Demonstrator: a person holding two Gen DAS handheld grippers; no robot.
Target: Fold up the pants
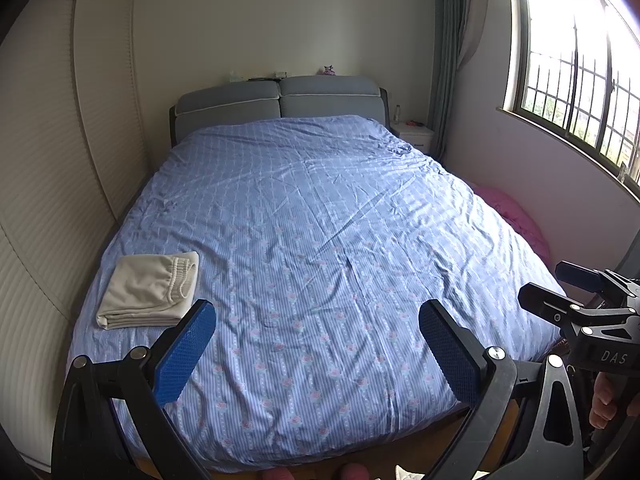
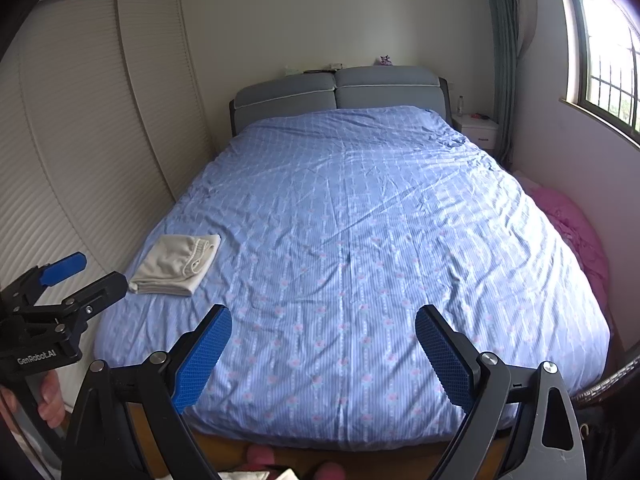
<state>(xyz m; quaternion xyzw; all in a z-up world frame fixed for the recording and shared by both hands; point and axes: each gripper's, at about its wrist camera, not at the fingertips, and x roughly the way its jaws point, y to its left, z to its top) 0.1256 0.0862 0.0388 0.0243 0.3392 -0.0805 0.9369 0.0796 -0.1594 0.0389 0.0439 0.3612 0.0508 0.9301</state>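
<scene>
Your left gripper and right gripper both hang released, empty; reach carelessly toward the frame's left and you'll rumple the folded pants

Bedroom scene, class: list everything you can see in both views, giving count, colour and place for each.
Folded pants: one, cream, near left corner of bed.
Bedspread: one, blue with pink flowers, covering bed.
Headboard: one, grey, far end.
Nightstand: one, white, right of headboard.
Pink bedding: one heap, right of bed.
Wardrobe: one, cream, left wall.
Window: one, barred, right wall.
Left gripper: blue pads, open, empty.
Right gripper: blue pads, open, empty.
</scene>
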